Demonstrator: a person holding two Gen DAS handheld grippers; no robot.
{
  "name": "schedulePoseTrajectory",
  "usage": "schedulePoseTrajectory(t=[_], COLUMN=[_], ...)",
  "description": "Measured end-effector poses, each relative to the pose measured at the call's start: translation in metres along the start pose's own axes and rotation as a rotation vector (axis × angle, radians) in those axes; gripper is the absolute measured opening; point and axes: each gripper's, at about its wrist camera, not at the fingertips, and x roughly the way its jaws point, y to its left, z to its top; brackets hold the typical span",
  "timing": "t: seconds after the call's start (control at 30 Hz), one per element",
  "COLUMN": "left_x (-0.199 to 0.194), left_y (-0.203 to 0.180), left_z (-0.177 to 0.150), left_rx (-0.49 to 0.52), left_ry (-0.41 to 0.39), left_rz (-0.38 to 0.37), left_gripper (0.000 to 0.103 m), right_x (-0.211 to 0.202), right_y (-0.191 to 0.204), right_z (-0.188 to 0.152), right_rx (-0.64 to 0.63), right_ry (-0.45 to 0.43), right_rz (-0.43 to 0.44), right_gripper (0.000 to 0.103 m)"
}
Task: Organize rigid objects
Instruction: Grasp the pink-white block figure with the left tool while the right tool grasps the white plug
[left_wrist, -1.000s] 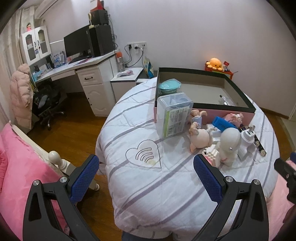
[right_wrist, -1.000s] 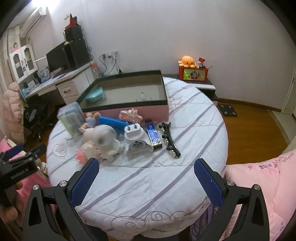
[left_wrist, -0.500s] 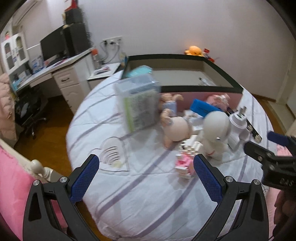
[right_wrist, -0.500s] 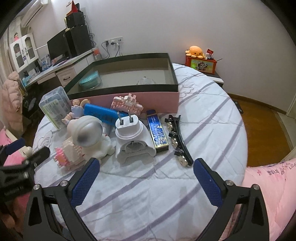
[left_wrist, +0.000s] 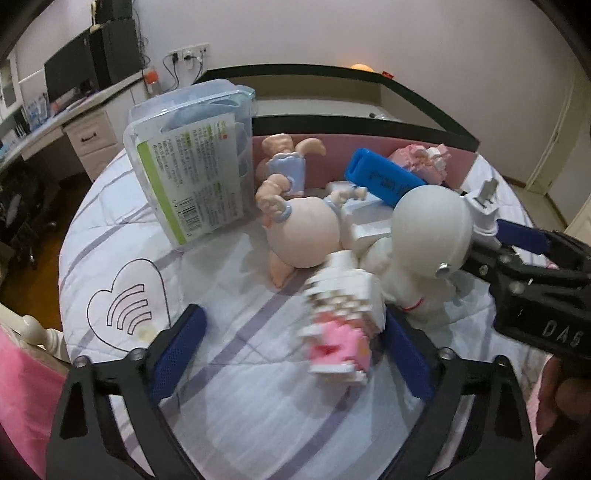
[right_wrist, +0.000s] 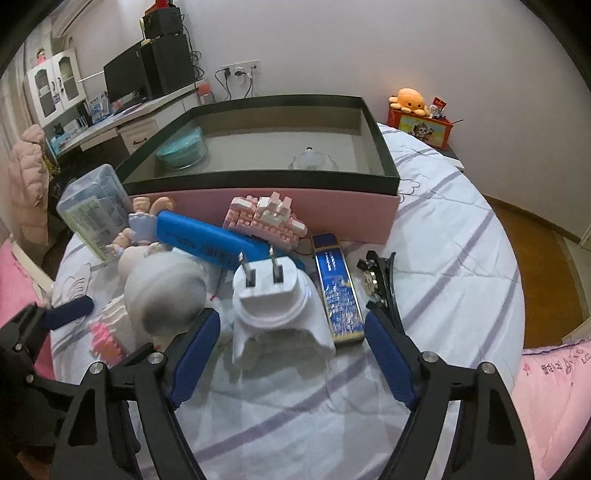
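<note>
The left tongs (left_wrist: 291, 354) are spread but closing, the pink-and-white brick toy (left_wrist: 341, 321) standing between the pads, close by the right-hand one and not yet pinched; the right tongs (right_wrist: 291, 354) are likewise spread and closing around the white plug adapter (right_wrist: 275, 306), whose prongs point up, with gaps still showing on both sides. Taking the pink box (right_wrist: 258, 210) as landmark, both toys lie in the heap on the bench (right_wrist: 461, 266) in front of its near wall, among a white round-headed figure (left_wrist: 428, 229), a peach doll (left_wrist: 303, 232), a blue case (right_wrist: 199, 243), a blue tin (right_wrist: 336, 291) and a clear plastic container (left_wrist: 192, 162). The step looks like a double pickup; next each pair must close squarely, lift clear of neighbours, and carry over the box's dark rim
</note>
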Motion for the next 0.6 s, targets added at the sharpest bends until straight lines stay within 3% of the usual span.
schedulePoseTrajectory(t=[0.1, 0.17, 0.23, 0.3, 0.33, 0.37, 0.43, 0.6], left_x=[-0.002, -0.004, -0.005, -0.006, -0.007, -0.008, -0.009, -0.017], left_y=[0.003, 0.009, 0.014, 0.02, 0.023, 0.024, 0.025, 0.026], left_z=[0.001, 0.001, 0.002, 0.003, 0.003, 0.002, 0.002, -0.001], left_rx=[0.002, -0.005, -0.016, -0.038, -0.047, -0.051, -0.054, -0.064], left_ry=[-0.013, -0.018, -0.02, -0.019, -0.019, -0.018, -0.021, -0.031], left_rz=[0.008, -0.003, -0.002, -0.019, -0.027, -0.029, -0.026, -0.013], left_gripper=[0.072, 0.063, 0.047, 0.045, 0.045, 0.045, 0.045, 0.045], right_x=[0.003, 0.003, 0.002, -0.001, -0.003, -0.005, -0.006, -0.012], right_y=[0.0, 0.002, 0.003, 0.002, 0.004, 0.005, 0.001, -0.001], right_z=[0.002, 0.001, -0.001, -0.002, -0.002, -0.003, -0.004, -0.007], right_rx=[-0.015, -0.034, -0.035, -0.029, -0.036, -0.043, -0.02, -0.004], right_ry=[0.006, -0.001, -0.012, -0.023, -0.027, -0.033, -0.026, -0.034], right_rz=[-0.015, -0.018, -0.018, -0.006, -0.02, -0.034, 0.008, 0.012], right_gripper=[0.074, 0.074, 0.073, 0.071, 0.06, 0.057, 0.056, 0.056])
